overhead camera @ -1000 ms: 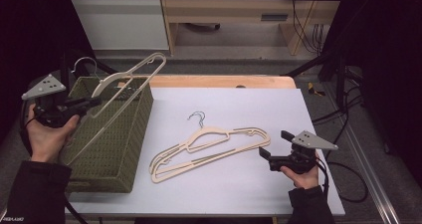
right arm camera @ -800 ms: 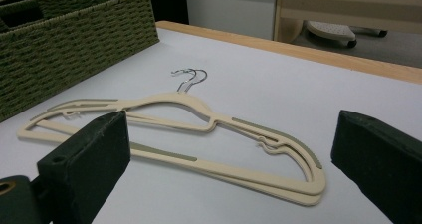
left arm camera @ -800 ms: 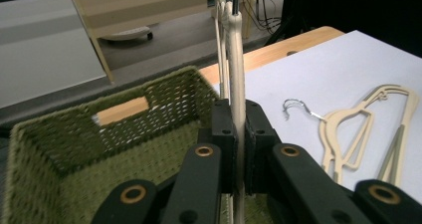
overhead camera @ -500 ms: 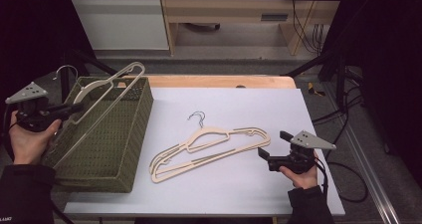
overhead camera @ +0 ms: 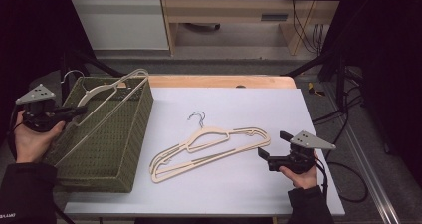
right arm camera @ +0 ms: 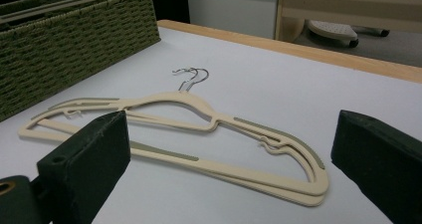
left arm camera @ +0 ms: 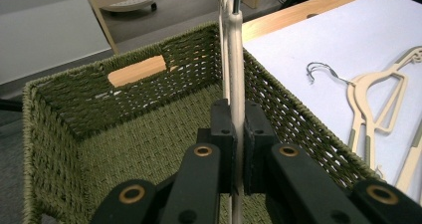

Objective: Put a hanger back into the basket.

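Observation:
My left gripper [overhead camera: 78, 110] is shut on a beige hanger [overhead camera: 112, 89], which slants over the green woven basket [overhead camera: 134, 149] at the table's left, its lower end inside. In the left gripper view the jaws [left arm camera: 237, 112] pinch the hanger's thin bar [left arm camera: 236, 50] edge-on above the basket's floor [left arm camera: 124, 134]. Two more beige hangers [overhead camera: 214, 144] lie stacked flat on the white tabletop [overhead camera: 249, 104]. My right gripper [overhead camera: 261, 153] stands open just right of them, low over the table. In the right gripper view those hangers [right arm camera: 199, 104] lie ahead of its wide-apart jaws [right arm camera: 230, 122].
The basket's wall [right arm camera: 74, 40] borders the white surface on the left. A wooden strip [overhead camera: 219, 81] runs along the table's far edge. Cables [overhead camera: 343, 134] hang off the right side. Bare white surface lies behind and in front of the flat hangers.
My left hand has moved left and down, bringing the held hanger lower into the basket. The right hand and the hangers on the table have stayed put.

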A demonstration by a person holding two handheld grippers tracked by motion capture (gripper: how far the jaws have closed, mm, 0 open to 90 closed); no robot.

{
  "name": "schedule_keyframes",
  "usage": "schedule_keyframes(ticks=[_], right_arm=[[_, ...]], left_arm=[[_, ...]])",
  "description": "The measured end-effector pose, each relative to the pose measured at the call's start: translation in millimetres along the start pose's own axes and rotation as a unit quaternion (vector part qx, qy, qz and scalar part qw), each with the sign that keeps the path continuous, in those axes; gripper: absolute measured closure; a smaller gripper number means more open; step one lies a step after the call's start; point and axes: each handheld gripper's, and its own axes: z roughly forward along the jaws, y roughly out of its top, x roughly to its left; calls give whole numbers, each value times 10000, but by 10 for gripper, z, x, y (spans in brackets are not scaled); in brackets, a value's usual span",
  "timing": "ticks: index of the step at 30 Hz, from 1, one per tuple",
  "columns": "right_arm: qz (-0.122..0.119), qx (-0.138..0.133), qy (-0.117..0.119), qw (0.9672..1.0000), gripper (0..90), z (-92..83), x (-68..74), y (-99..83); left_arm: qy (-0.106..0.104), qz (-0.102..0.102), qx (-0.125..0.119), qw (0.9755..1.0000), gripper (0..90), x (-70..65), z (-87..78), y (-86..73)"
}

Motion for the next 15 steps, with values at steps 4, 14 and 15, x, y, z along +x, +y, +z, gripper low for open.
schedule_keyframes(ticks=[4,14,15], right_arm=[[-13,21,0,10000,27,8,2,-3],[2,34,6,10000,28,20,10,-5],[2,34,6,10000,28,20,10,-5]], left_arm=[[-36,-117,13,9999,858,119,-28,-55],[-178,-440,210,9987,858,71,162,-340],[-178,-440,210,9987,858,71,162,-340]])
